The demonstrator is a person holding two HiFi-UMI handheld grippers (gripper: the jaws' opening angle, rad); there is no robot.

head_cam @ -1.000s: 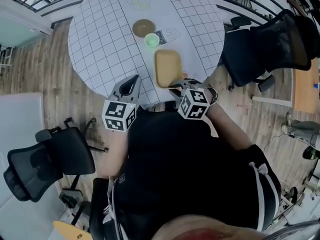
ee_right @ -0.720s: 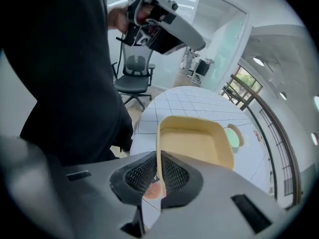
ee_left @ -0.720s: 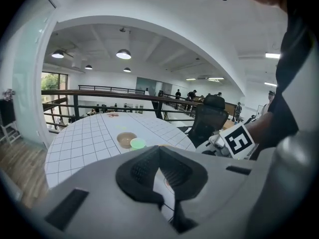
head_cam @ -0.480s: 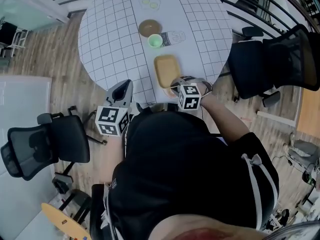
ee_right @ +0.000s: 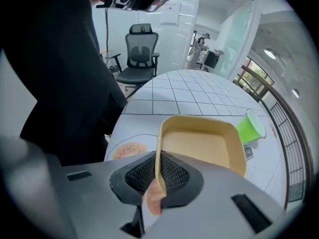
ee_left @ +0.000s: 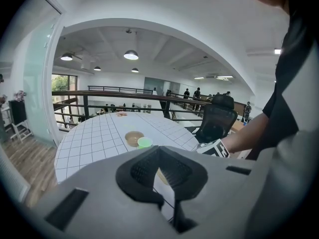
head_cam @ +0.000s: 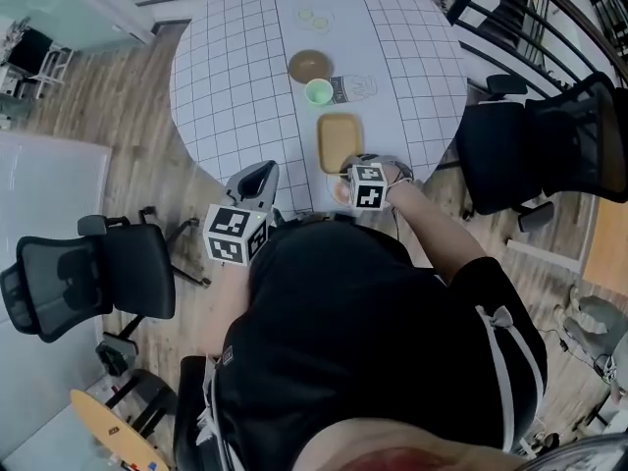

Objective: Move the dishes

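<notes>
— Where the person leans over the near edge of the round gridded bench [head_cam: 226,77], what is each hand doing?

— The right tool [head_cam: 345,169] is clenched on the near short rim of the tan tray [head_cam: 339,137]. In the right gripper view, its pads [ee_right: 172,172] pinch that rim from both sides. The left tool [head_cam: 263,171] hangs apart from it, over the bench edge to the left. Its jaws are closed together with nothing between them [ee_left: 160,171].

— And the tray itself?

— It lies lengthwise, pointing away from the person, close to the bench's near edge. It is hollow and bare inside [ee_right: 199,144]. I cannot tell whether it rests flat or is raised a little. Beside the pinched end, a burger drawing [ee_right: 130,150] is printed on the bench top.

— What sits beyond it?

— A green cup [head_cam: 318,92] stands just past the tray's far end, slightly to the left and not touching it. Just behind the cup is a brown bowl [head_cam: 309,66], which the left gripper view shows right next to the cup [ee_left: 144,142]. A black office chair [head_cam: 535,145] stands off the bench's right side.
</notes>
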